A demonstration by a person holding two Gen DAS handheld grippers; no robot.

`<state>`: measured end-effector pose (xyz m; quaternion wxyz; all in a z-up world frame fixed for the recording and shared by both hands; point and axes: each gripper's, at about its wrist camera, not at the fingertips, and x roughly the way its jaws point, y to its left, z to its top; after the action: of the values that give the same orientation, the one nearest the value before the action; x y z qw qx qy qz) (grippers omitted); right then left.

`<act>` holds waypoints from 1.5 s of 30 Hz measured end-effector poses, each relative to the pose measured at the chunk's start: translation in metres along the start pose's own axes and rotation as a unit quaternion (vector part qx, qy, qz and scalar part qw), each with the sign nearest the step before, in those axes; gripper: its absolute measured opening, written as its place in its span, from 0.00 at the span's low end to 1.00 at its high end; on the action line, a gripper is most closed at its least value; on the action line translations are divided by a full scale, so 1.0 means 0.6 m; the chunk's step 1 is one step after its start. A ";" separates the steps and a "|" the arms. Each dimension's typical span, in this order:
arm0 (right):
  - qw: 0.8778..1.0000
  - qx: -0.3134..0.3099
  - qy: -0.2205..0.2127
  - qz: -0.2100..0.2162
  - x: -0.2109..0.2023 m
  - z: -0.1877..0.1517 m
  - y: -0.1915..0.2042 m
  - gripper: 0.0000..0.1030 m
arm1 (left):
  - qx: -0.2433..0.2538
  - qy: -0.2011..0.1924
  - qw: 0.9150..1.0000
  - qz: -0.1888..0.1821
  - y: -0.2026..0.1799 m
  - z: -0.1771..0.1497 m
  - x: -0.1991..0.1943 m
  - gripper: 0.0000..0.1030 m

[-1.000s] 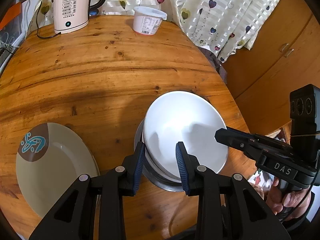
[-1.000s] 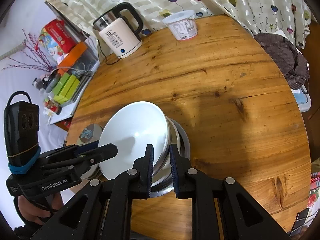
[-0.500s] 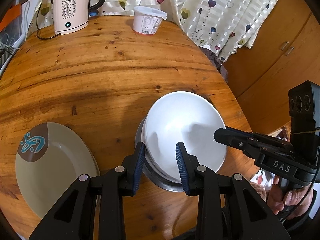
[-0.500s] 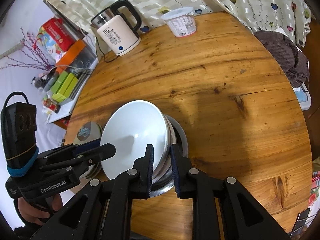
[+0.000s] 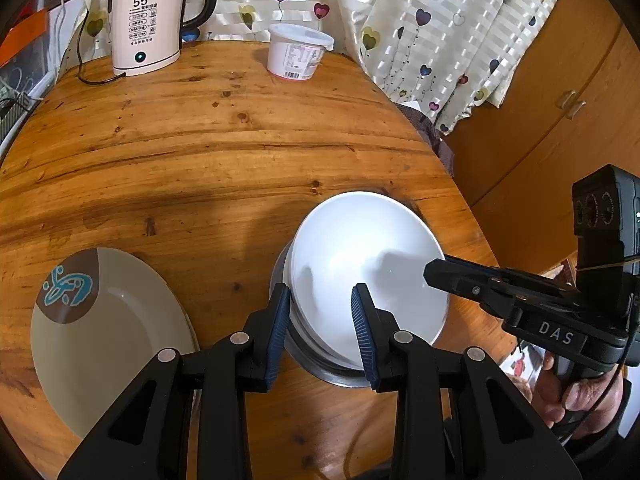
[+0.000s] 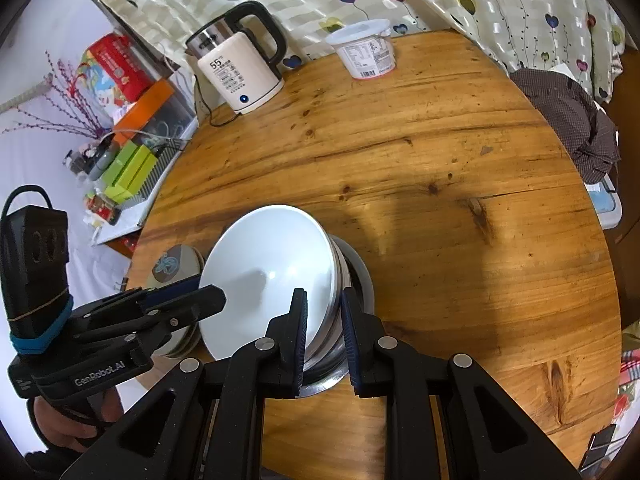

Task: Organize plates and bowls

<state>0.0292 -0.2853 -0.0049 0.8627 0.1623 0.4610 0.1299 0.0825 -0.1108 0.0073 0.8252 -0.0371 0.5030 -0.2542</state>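
Both claws pinch the rim of the stack of white bowls (image 5: 360,268), which sits in a metal bowl (image 6: 360,280) on the wooden table (image 5: 200,140). The left claw (image 5: 320,332) is part open; the right claw (image 6: 323,340) is nearly closed. A beige plate (image 5: 104,336) lies nearby.

Bare table (image 5: 224,152) beyond; kettle (image 5: 146,36), tub (image 5: 298,54) at rim.

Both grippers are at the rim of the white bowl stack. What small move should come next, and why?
Probably a slow, level lift with both hands. The left gripper and right gripper each straddle the rim of the white bowls, which sit tilted in a steel bowl. The beige plate lies apart at the left.
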 end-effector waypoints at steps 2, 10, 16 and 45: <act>1.000 0.002 0.002 0.001 0.001 0.000 0.000 0.18 | -0.001 0.000 1.000 0.000 -0.001 0.000 -0.002 0.32; 1.000 0.009 0.009 0.005 0.001 0.005 -0.006 0.18 | 0.004 0.001 1.000 0.002 -0.007 0.002 -0.008 0.33; 1.000 0.006 0.008 0.003 0.004 0.005 -0.008 0.18 | 0.001 0.005 1.000 -0.002 -0.002 -0.002 0.002 0.33; 1.000 -0.010 -0.001 -0.003 -0.002 0.008 -0.009 0.16 | 0.015 -0.010 1.000 0.002 0.000 -0.012 0.015 0.32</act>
<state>0.0329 -0.2916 -0.0040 0.8649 0.1525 0.4596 0.1317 0.0798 -0.1136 -0.0035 0.8311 -0.0264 0.4909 -0.2601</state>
